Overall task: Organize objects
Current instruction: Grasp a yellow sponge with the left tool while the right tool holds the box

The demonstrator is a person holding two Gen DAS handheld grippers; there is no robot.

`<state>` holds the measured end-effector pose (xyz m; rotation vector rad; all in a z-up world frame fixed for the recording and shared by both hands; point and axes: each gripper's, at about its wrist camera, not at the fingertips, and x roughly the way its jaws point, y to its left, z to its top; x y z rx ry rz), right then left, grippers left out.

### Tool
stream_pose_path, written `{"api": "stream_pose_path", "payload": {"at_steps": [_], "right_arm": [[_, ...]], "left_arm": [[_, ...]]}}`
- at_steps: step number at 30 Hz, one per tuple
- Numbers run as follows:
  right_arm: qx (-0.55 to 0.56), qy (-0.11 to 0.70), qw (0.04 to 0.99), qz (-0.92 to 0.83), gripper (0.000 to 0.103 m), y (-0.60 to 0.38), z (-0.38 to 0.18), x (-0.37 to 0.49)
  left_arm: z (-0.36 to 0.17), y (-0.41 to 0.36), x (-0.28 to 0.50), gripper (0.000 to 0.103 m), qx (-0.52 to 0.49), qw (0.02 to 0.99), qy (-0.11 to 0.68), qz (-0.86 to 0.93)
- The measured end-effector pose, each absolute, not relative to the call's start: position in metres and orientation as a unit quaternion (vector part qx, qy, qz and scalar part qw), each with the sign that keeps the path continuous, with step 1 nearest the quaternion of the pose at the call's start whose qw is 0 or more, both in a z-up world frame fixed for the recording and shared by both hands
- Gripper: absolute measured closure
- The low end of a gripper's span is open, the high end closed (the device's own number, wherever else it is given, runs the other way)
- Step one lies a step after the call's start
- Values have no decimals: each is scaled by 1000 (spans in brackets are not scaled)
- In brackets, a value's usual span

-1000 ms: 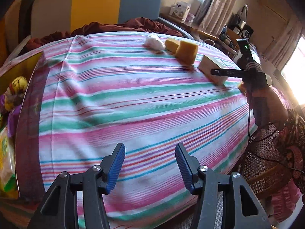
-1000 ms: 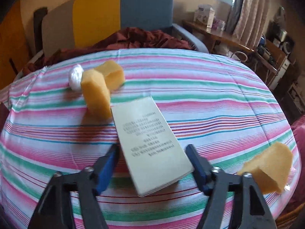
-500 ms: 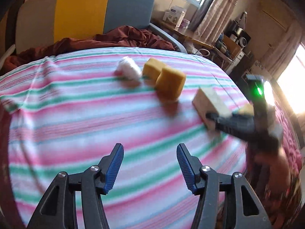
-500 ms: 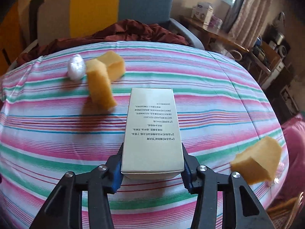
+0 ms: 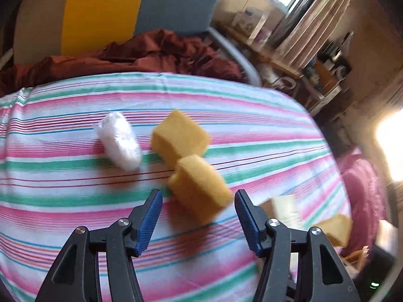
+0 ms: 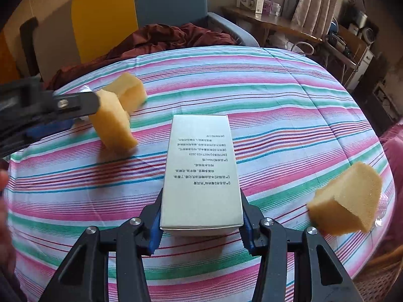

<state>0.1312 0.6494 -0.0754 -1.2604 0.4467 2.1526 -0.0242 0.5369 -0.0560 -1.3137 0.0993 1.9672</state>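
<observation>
My right tool (image 6: 201, 222) clamps the printed carton (image 6: 200, 173) over the striped counter (image 6: 289, 105), while my left tool (image 5: 197, 217) gapes wide around the near sponge (image 5: 199, 188) at twelve o'clock.

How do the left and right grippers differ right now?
The left gripper is open and empty, lined up on a yellow sponge on the striped cloth; the right gripper is shut on the white box. The sponge sits ahead of the left's pads; the box sits between the right's. Both have black arms and blue pads.
</observation>
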Motion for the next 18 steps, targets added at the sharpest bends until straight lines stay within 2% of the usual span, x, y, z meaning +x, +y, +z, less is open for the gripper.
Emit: {"api": "stream_pose_path", "payload": {"at_steps": [3, 9, 11, 13, 18], "right_arm": [[-475, 172, 296, 811, 53, 650, -76, 132], [-472, 181, 291, 812, 53, 649, -74, 133], [-469, 187, 287, 814, 53, 647, -73, 134], [-469, 186, 284, 816, 53, 645, -72, 134], [-472, 179, 275, 818, 53, 640, -74, 131]], "left_arm": [[-63, 515, -25, 42, -525, 384, 16, 759], [-63, 464, -3, 42, -508, 382, 41, 771], [-56, 458, 2, 38, -482, 391, 52, 783], [-49, 465, 7, 31, -443, 404, 87, 796], [-48, 501, 12, 31, -369, 425, 202, 802]]}}
